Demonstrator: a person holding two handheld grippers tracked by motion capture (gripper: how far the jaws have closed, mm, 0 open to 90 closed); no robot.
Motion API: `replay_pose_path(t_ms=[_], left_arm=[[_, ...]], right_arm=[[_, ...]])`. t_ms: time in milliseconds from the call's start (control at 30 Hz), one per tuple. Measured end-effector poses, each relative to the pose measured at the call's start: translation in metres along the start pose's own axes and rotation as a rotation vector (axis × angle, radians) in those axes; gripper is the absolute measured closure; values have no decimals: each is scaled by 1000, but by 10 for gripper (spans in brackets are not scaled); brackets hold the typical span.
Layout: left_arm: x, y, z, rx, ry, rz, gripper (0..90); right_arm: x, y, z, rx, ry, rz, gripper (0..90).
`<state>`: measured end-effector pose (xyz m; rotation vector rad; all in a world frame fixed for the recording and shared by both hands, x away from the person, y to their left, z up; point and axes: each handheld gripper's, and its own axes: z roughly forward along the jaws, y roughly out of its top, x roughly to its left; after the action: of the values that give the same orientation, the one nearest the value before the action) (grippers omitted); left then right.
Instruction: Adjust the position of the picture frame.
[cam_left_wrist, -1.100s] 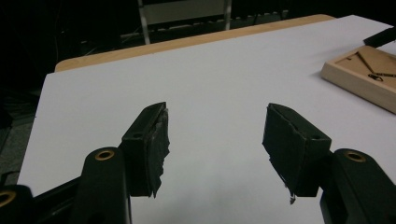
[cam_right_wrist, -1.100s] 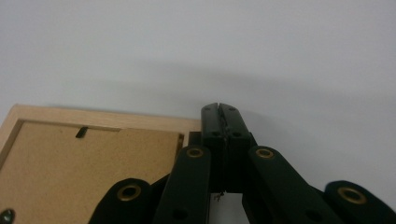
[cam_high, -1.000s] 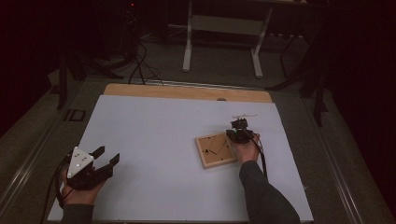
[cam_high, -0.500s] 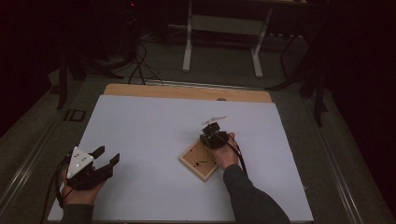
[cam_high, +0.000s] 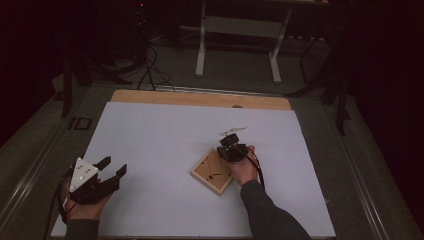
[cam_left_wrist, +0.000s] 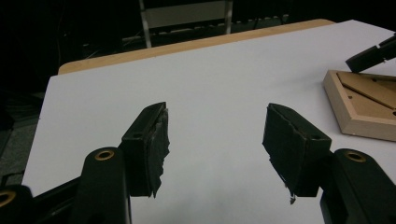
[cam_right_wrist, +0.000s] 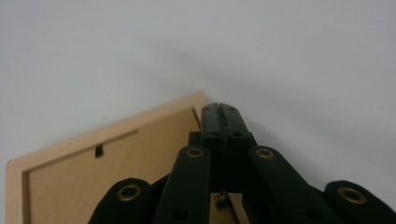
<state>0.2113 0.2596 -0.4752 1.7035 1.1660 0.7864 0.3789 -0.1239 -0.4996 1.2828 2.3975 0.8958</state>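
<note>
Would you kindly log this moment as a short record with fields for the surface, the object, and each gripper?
surface: white sheet on a wooden table
object: wooden picture frame, lying back side up, turned at an angle
right gripper: jaws shut, tips at the frame's far corner; what they pinch cannot be told
left gripper: jaws open with nothing between them, near the sheet's front left corner, apart from the frame

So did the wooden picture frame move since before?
Yes. The wooden picture frame slid left and turned on the white table sheet, further from the sheet's right edge, with the right gripper shut on it.
</note>
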Motion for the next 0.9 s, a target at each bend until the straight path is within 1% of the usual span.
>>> replay_pose_path(t_ms=[133, 233, 267, 333, 367, 467, 567, 733, 800, 900], left_arm=[[-1, 0, 1, 6, 1, 4, 405], [0, 0, 2, 6, 1, 5, 405], [0, -1, 2, 7, 1, 3, 405], [0, -1, 2, 10, 2, 1, 405], [0, -1, 2, 8, 2, 0, 405], [0, -1, 2, 10, 3, 3, 405], [-1, -1, 2, 5, 3, 1, 405], [-1, 0, 3, 7, -1, 3, 405], [-1, 0, 3, 9, -3, 5, 405], [-2, -1, 4, 12, -9, 8, 407]], right_arm=[[0, -5, -4, 5, 10, 16, 899], [2, -9, -6, 10, 25, 12, 898], [3, -11, -5, 12, 21, 6, 898], [2, -14, -5, 2, 22, 20, 898], [2, -14, -6, 6, 26, 32, 898], [2, -15, -7, 4, 34, 38, 898], [2, -14, -5, -2, 68, 79, 899], [14, -8, 2, -3, 93, 47, 899], [22, -5, 6, 0, 106, 27, 899], [37, 0, 10, 5, 126, -17, 899]])
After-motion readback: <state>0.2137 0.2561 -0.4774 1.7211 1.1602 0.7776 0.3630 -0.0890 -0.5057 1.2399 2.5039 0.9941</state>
